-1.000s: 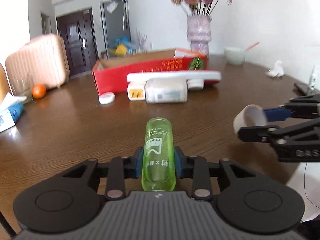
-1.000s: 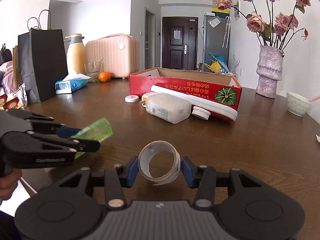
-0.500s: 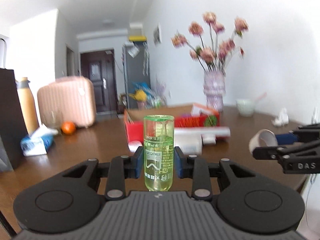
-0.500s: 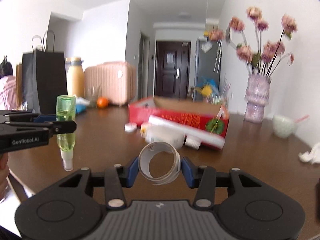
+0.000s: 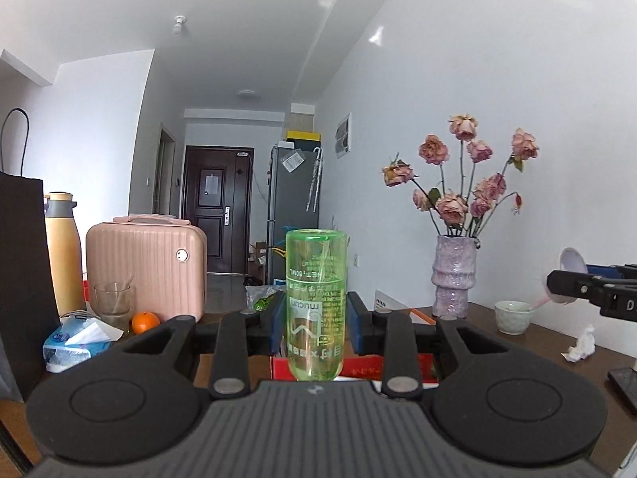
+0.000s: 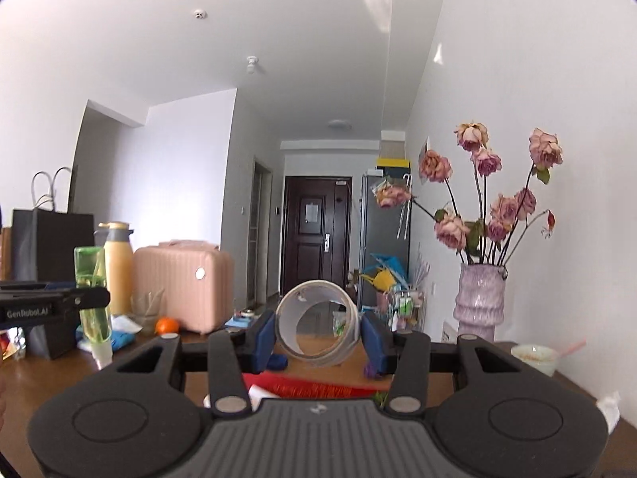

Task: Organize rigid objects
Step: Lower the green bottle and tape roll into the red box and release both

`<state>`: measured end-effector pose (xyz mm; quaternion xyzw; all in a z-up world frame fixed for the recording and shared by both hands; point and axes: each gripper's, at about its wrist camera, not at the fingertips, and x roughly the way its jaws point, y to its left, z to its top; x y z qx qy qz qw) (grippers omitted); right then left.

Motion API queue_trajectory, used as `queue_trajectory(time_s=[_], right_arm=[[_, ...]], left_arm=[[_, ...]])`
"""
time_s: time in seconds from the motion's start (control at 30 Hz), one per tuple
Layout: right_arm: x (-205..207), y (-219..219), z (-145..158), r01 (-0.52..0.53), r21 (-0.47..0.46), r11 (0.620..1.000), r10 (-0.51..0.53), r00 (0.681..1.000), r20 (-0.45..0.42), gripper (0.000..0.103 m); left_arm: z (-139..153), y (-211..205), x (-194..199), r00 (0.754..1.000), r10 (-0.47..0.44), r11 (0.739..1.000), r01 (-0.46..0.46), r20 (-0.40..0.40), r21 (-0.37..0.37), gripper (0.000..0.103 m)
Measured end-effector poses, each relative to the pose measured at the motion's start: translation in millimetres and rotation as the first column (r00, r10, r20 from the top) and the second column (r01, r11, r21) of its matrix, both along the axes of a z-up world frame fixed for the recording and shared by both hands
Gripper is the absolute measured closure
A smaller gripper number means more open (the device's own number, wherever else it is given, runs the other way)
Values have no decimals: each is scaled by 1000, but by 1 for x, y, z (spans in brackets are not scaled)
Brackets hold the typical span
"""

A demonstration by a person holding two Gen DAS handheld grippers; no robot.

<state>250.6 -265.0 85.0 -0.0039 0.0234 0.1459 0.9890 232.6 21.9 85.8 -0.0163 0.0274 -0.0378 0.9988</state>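
In the left gripper (image 5: 316, 328) a green bottle (image 5: 316, 304) is clamped between the blue pads, base end up and cap end down, as the right wrist view shows. A roll of tape (image 6: 316, 326) is grasped in the right gripper (image 6: 317, 332), with its hole facing the camera. Both things are held level in the air above the bench (image 5: 537, 342), the bottle at about nine o'clock from the tape in the right wrist view.

A slip is judged the main risk: the bottle is smooth and round and is pinched only at its lower body, so a quick tilt could let it slide down through the pads. The tape ring is thin-walled and could be squeezed oval or could pivot between the pads. Because the red box (image 5: 394, 366) is almost wholly covered by the gripper bodies, a blind drop could miss its opening or strike its rim. The vase (image 5: 456, 279) of flowers and the small bowl (image 5: 512, 316) stand at about two o'clock and could be knocked by a wide swing.

The inside of the box, and whatever lies just before it, cannot be made out. The bottle's cap is hidden in the left wrist view, and the right gripper is cut off at that view's right edge.
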Motion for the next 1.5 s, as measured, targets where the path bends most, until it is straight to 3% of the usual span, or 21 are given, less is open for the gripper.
queue_trajectory(time_s=[0.27, 0.37, 0.47, 0.53, 0.6, 0.73, 0.8, 0.9, 1.0, 1.07, 1.13, 1.23, 1.33, 1.5], right_arm=[[94, -9, 36, -29, -1, 1000, 29, 999, 44, 57], [152, -7, 51, -52, -41, 998, 52, 998, 17, 57], [223, 1, 62, -112, -78, 991, 103, 988, -111, 57], [274, 9, 59, -154, -83, 985, 132, 967, -220, 57], [329, 15, 42, -171, -40, 984, 146, 920, -363, 57], [426, 29, -25, -172, 24, 985, 147, 752, -643, 57], [455, 40, -56, -164, -18, 986, 105, 704, -702, 57], [484, 55, -90, -148, -65, 987, 49, 656, -753, 57], [502, 66, -106, -137, -108, 985, 3, 628, -778, 53], [505, 71, -102, -123, -121, 985, -13, 645, -764, 41], [499, 73, -92, -108, -126, 986, -22, 672, -740, 38], [486, 66, -72, -109, -125, 986, -15, 692, -722, 28], [473, 53, -45, -98, -138, 986, -28, 711, -702, 28], [425, 40, 11, -93, -157, 983, -37, 744, -667, 23]], left_arm=[[48, -3, 108, 998, -47, 999, 47, 35, 11, 72], [59, -9, 163, 994, -102, 995, 102, -36, 4, 72], [59, -17, 233, 977, -137, 990, 141, -163, 9, 72], [47, -25, 285, 943, -175, 983, 183, -282, 2, 72], [20, -34, 334, 891, -188, 980, 199, -414, -17, 72], [-39, -45, 402, 794, -148, 982, 188, -590, 8, 72], [-62, -47, 428, 750, -148, 980, 197, -645, 5, 71], [-77, -56, 455, 733, -134, 977, 211, -667, 35, 70], [-90, -58, 484, 647, -159, 971, 239, -746, 1, 54], [-94, -60, 490, 662, -103, 977, 208, -742, 50, 53], [-91, -55, 490, 669, -101, 981, 191, -736, 39, 37], [-76, -44, 482, 679, -92, 986, 167, -728, 31, 32], [-51, -33, 465, 690, -56, 990, 133, -722, 50, 25], [12, -21, 421, 732, -18, 996, 76, -681, 55, 17]])
